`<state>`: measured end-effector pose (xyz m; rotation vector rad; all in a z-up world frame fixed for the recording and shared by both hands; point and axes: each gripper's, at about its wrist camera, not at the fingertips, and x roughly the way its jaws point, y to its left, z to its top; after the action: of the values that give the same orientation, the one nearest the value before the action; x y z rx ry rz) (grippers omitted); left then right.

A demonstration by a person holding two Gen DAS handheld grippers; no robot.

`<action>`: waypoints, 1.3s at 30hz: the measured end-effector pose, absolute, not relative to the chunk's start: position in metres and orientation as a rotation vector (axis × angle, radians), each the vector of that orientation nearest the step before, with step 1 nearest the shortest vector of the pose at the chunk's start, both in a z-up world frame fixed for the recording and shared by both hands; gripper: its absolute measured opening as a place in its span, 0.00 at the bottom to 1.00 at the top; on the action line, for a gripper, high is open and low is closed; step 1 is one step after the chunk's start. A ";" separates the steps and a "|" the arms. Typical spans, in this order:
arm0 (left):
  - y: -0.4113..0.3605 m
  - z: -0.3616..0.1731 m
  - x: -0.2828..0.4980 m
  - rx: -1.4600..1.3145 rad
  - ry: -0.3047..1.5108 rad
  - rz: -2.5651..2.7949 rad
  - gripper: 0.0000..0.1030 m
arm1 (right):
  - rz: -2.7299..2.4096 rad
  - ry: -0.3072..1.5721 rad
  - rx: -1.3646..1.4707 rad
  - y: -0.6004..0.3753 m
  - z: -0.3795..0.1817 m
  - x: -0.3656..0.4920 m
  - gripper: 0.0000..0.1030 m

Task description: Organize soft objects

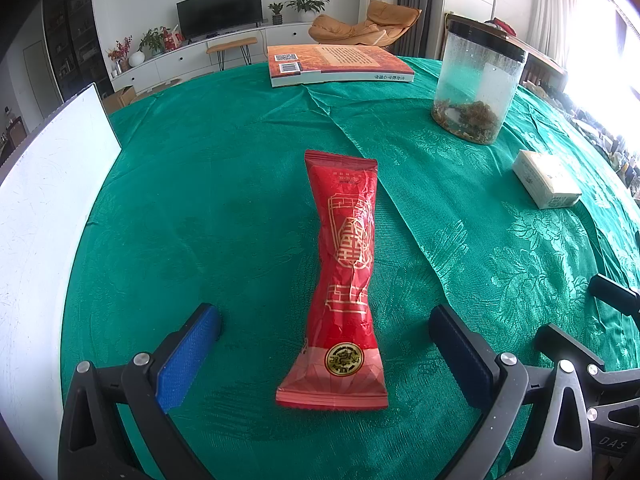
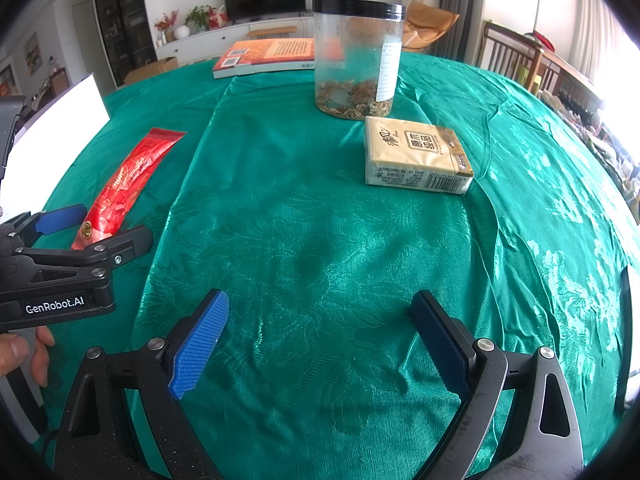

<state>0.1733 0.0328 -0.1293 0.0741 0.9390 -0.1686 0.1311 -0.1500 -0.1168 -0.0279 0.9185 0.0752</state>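
Left claw (image 1: 324,344) wide, straddling red packet (image 1: 340,272), right claw (image 2: 320,340) wide over tablecloth (image 2: 320,220)

I count two claws: my left claw (image 1: 324,344), with two blue pads spread wide, and my right claw (image 2: 320,336), likewise with two blue pads set apart. On the worktop (image 2: 320,240), under one green cloth, I count one red packet (image 1: 344,276) at the centre of the left view, one tissue pack (image 2: 416,156) right of centre in the right view, one clear jar (image 2: 358,60) with a black lid at upper centre, and one book (image 2: 268,56) at upper left of it. One white board (image 1: 48,208) stands at the left edge. One television (image 1: 220,10) sits in the upper background, and I make out one tan lounge chair (image 1: 368,22).
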 end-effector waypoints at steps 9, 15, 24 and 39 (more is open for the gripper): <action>0.030 -0.125 0.183 0.059 1.027 -0.206 1.00 | 0.045 0.737 0.328 -0.230 -0.078 0.112 0.90; 0.015 -0.119 0.187 0.103 1.008 -0.198 1.00 | 0.000 0.880 0.173 -0.251 -0.067 0.180 0.90; 0.009 -0.114 0.184 0.127 0.994 -0.231 0.20 | -0.024 1.059 -0.007 -0.194 -0.110 0.251 0.85; 0.106 -0.004 0.092 -0.236 0.788 -0.325 0.19 | 0.139 0.814 0.076 -0.184 -0.022 0.151 0.73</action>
<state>0.0923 0.1059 -0.0038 -0.2360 0.7880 -0.3245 0.1514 -0.1837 -0.0218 0.0764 0.8144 0.1387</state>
